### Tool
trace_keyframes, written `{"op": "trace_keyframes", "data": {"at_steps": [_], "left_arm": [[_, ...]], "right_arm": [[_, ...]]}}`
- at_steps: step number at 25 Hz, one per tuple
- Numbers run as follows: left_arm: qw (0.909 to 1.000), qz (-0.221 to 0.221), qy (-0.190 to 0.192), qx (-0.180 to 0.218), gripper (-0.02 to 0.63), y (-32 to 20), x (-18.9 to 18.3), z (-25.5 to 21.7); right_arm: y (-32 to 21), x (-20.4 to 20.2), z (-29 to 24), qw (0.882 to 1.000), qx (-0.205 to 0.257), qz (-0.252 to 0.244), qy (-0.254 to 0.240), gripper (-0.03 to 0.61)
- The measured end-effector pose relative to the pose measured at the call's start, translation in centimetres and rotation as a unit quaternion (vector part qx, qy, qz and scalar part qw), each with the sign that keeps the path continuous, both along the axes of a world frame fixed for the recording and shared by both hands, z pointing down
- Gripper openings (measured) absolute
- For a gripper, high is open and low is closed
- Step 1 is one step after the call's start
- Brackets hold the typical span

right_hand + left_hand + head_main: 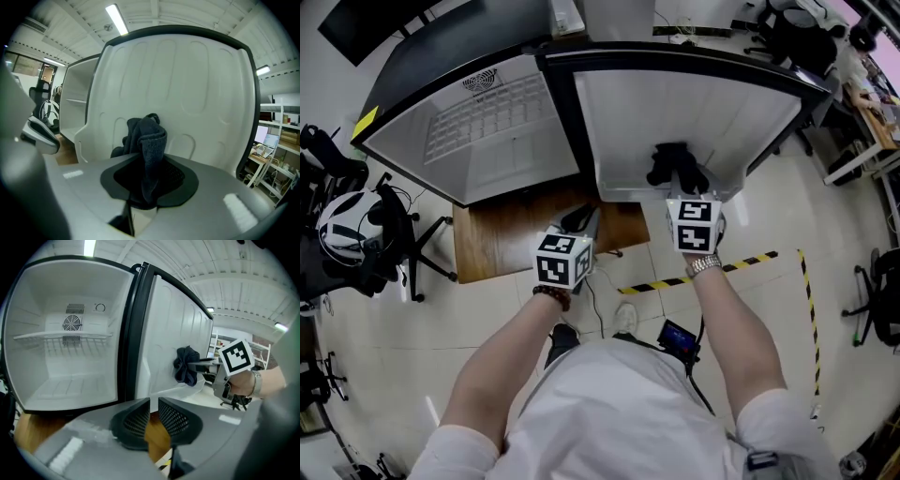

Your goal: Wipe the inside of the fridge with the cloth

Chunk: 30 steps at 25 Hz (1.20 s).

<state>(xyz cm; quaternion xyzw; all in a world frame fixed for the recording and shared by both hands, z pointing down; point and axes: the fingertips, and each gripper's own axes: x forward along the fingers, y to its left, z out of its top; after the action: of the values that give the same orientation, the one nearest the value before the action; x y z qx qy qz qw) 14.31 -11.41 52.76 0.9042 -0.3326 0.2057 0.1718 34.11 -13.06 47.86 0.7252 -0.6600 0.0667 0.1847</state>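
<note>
The small fridge (487, 131) stands open on a wooden stand (506, 239), its door (694, 112) swung out to the right. My right gripper (682, 183) is shut on a dark bunched cloth (675, 167). The cloth (147, 136) stands up between the pads, close against the lower part of the white inner door panel (187, 84). In the left gripper view the cloth (186, 365) hangs at the door's lower shelf lip. My left gripper (153, 401) has a narrow gap between its jaws with nothing in it. It hovers low in front of the fridge, by the hinge side.
The fridge cavity (70, 376) is white, with a wire shelf (61, 337) and a fan grille at the back. An office chair (394, 234) stands at the left. Yellow-black tape (694, 277) marks the floor. Desks and shelving (862, 122) stand at the right.
</note>
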Motion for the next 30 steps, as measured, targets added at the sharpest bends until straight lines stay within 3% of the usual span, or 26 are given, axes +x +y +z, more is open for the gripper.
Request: {"op": "trace_keyframes", "data": {"at_steps": [11,20,26,30], "left_arm": [[0.9950,0.012,0.058,-0.081,0.097,0.6,5.1,1.7],[0.9909,0.016,0.074,-0.112,0.120,0.4,7.6,2.4],[0.9793,-0.007,0.123,-0.160,0.150,-0.5,8.1,2.5],[0.9619,-0.021,0.186,-0.199,0.157,-1.1,8.6,2.1]], "right_arm": [[3.5,7.2,-0.5,0.997,-0.004,0.073,0.009,0.092],[5.8,10.3,-1.3,0.995,0.000,0.104,0.010,0.092],[6.7,10.9,-1.7,0.995,0.008,0.100,0.012,0.092],[7.8,9.7,-2.5,0.996,0.025,0.080,0.009,0.092]]}}
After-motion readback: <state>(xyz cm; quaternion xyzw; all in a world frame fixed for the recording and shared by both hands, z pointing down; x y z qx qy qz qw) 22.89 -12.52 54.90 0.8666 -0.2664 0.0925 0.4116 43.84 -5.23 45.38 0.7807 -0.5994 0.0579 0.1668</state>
